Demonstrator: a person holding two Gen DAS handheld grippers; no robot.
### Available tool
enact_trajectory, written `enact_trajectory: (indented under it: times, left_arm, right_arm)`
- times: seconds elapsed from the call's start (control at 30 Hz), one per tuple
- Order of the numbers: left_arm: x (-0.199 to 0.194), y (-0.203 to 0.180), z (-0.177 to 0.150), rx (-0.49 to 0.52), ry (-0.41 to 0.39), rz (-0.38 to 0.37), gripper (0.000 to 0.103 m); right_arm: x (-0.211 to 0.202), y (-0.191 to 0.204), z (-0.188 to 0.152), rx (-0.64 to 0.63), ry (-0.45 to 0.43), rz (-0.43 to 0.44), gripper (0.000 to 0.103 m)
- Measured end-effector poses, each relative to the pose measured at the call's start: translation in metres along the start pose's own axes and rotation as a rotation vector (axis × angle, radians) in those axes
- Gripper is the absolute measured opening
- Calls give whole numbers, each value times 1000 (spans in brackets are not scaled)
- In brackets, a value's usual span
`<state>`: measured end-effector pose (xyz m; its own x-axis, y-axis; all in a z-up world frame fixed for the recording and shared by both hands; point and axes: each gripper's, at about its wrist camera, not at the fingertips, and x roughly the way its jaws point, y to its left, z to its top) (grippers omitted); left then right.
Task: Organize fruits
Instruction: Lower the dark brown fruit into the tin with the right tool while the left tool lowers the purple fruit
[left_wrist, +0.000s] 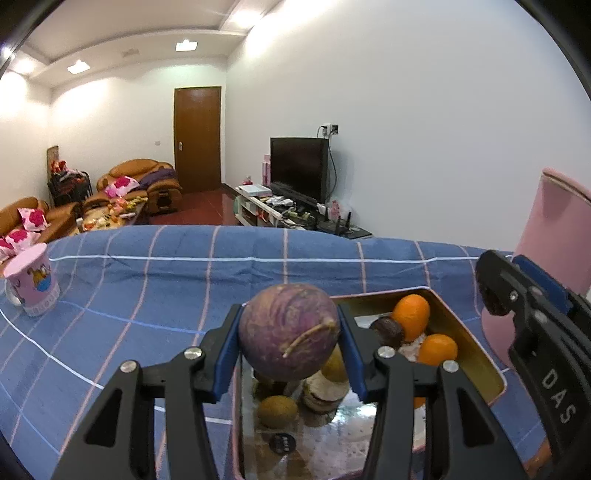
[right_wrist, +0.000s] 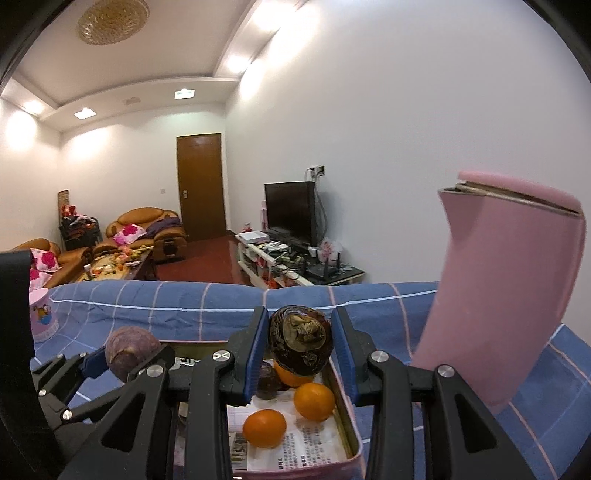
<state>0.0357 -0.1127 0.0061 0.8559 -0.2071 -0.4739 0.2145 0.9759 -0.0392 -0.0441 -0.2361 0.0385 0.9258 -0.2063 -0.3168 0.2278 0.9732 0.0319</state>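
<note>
We hold a round purple-skinned fruit (left_wrist: 289, 332) clamped between our left gripper (left_wrist: 289, 334) fingers, and a dark brown scaly fruit (right_wrist: 301, 341) pinched between our right gripper (right_wrist: 300, 345) fingers. Below both sits the rectangular pink-rimmed metal tin (right_wrist: 345, 398) holding 3 small oranges (right_wrist: 265, 428), on the blue checked table (left_wrist: 147, 288).

Left gripper (left_wrist: 290, 341) is clamped around a purple fruit (left_wrist: 288, 332), tilted slightly down. Right gripper (right_wrist: 301, 349) pinches a dark round fruit (right_wrist: 301, 339), held just beside it.
</note>
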Motion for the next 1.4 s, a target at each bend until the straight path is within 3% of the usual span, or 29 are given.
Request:
enact_trajectory:
  times: [0.43,0.73,0.93,1.4]
  left_arm:
    - [9,-12,5,-23,15,9,51]
    - [15,-15,4,2,26,1,51]
    - [23,-15,3,5,75,-15,51]
    - [22,-21,4,65,78,5,51]
  right_arm:
    - [-4,5,-2,-70,-47,-24,38]
    - [3,5,-3,-74,-28,-34,38]
    - [16,3,-4,-45,27,-15,38]
    - [43,-9,-13,2,171,42,38]
